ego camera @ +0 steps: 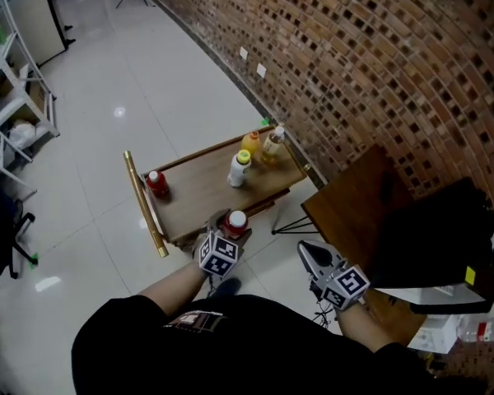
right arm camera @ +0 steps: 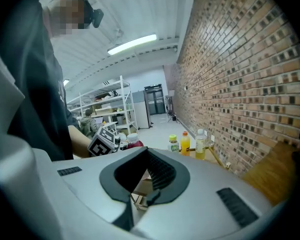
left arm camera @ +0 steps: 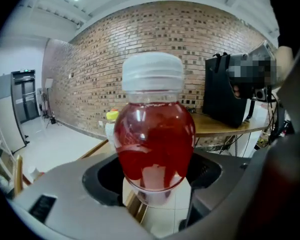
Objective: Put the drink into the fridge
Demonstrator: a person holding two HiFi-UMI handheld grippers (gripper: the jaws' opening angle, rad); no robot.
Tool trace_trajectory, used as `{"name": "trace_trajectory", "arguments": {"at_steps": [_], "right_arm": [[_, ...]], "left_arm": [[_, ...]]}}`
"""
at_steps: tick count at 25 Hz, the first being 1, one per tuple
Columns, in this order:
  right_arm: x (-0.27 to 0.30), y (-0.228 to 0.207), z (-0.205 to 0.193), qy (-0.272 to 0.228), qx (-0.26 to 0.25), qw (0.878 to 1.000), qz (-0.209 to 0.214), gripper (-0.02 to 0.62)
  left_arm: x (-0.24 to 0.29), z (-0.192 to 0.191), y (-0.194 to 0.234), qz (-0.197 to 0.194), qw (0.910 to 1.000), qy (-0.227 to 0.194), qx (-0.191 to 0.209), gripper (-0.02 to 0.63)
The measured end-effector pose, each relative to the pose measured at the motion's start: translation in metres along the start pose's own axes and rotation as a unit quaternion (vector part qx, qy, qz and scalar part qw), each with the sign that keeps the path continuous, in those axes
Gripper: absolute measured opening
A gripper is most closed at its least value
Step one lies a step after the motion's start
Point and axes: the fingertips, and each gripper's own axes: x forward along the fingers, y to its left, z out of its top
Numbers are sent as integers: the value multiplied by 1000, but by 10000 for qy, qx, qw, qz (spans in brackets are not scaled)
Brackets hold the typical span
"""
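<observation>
The drink in hand is a small red bottle (left arm camera: 154, 134) with a white screw cap (left arm camera: 152, 71). It is upright in the left gripper (left arm camera: 154, 181), whose jaws are clenched on the lower part of its rounded belly. In the head view it hangs clear of the wooden desk (ego camera: 198, 196), just off the middle of the near edge. Floor shows under its base in the left gripper view.

The right gripper (right arm camera: 146, 194) is empty, its jaws drawn together on nothing, and it sits well to the right of the desk.

The bottle looks like clear plastic, nearly full, so it is probably fairly heavy for its size. The wall should give a little under pressure rather than crack. The smooth, bulging body is likely slippery, and a grip this low could let it tip or squirt upward. A hold across the widest part, or just under the shoulder below the cap, would be steadier. It carries best upright.

Four more bottles stand on the desk:
- a second red one (ego camera: 156, 183) by the left edge
- a white one with a green cap (ego camera: 240, 169) near the middle
- an orange one (ego camera: 251, 144) toward the far right corner
- a pale yellow one (ego camera: 272, 143) beside it, also toward that corner

I cannot pick out a fridge with any confidence.
</observation>
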Motion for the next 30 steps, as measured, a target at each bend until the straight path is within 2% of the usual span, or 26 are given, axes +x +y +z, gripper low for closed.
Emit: {"name": "trace_trajectory", "arguments": {"at_steps": [4, 8, 13, 16, 20, 25, 27, 30], "right_arm": [[-77, -13, 10, -152, -101, 9987, -467, 8], [-167, -26, 17, -492, -40, 9937, -1007, 8], [-295, -46, 5, -840, 116, 9785, -1881, 8], [-375, -48, -13, -1037, 277, 9623, -2499, 8], [-471, -46, -39, -1180, 475, 9424, -3092, 8], [-563, -32, -62, -1354, 638, 9192, -3641, 8], [-593, -23, -73, -1385, 674, 9119, -3804, 8], [-632, -8, -91, -1419, 771, 9004, -4039, 8]], "left_arm": [[-9, 62, -92, -827, 9948, -206, 557, 344], [-20, 118, -191, -1572, 9796, -402, 1190, 342], [-15, 175, -318, -2511, 9506, -502, 1753, 344], [-15, 199, -402, -3127, 9245, -583, 2101, 342], [-18, 218, -506, -3747, 8972, -655, 2244, 344], [-29, 231, -612, -4340, 8659, -648, 2401, 342], [-33, 235, -648, -4530, 8577, -640, 2346, 342], [-33, 240, -694, -4793, 8535, -548, 1969, 342]]}}
